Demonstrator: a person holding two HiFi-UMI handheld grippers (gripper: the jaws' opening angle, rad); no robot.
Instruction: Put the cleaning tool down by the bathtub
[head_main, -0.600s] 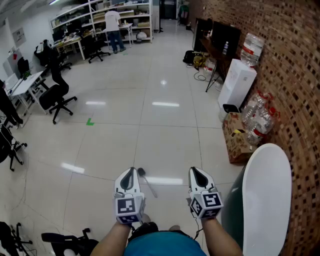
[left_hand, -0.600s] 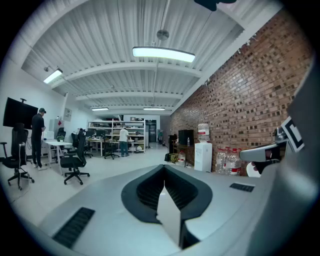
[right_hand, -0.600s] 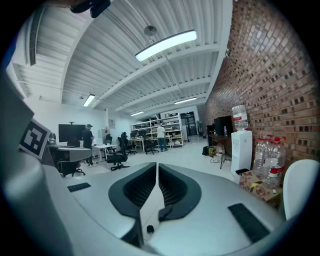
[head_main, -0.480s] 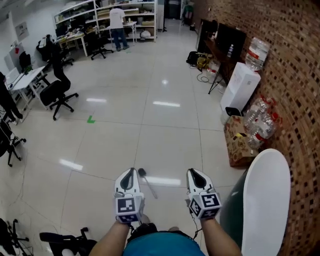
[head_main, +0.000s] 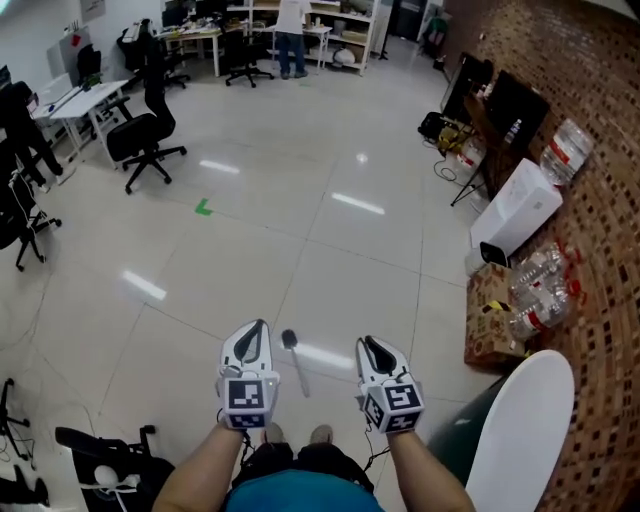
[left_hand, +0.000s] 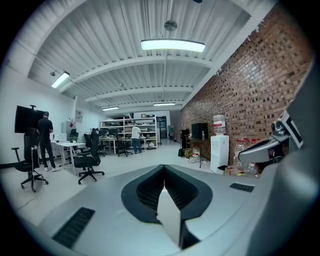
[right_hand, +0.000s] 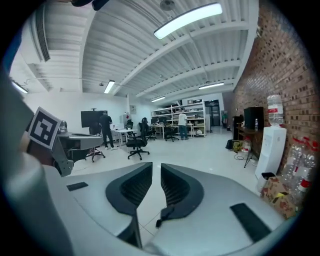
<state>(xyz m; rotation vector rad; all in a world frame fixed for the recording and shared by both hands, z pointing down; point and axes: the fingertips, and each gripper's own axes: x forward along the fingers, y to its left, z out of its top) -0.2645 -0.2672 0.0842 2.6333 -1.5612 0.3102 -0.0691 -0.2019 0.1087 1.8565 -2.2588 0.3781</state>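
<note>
- Left hand-held gripper (head_main: 257, 328) – clenched. Your left gripper view shows its jaws meeting at the tips with nothing between them. You hold it low in front of you, pointing forward over the floor (head_main: 300, 250).
- Right hand-held gripper (head_main: 369, 344) – released. Its jaws stand a narrow slit apart and only bare floor shows through the gap. It is level with the left one, on the bathtub side.
- Cleaning tool (head_main: 296, 362) – a small dark head on a thin pale handle. It lies flat on the floor, in neither of your grippers. From the head view it sits between the two, with the head end away from you and the handle slanting back toward you.
- Bathtub (head_main: 520, 435) – a white rim over a dark green outer wall, low at your right beside the brick wall (head_main: 600, 180). The tool lies apart from it, on the far side of your right gripper.
- Along the brick wall: cardboard box (head_main: 490, 315), clear plastic bottles (head_main: 545, 285), white water dispenser (head_main: 515, 215).
- Far left: black office chair (head_main: 140, 130) by a white table (head_main: 85, 95).
- Far end: a person (head_main: 292, 30) standing at the shelving.
</note>
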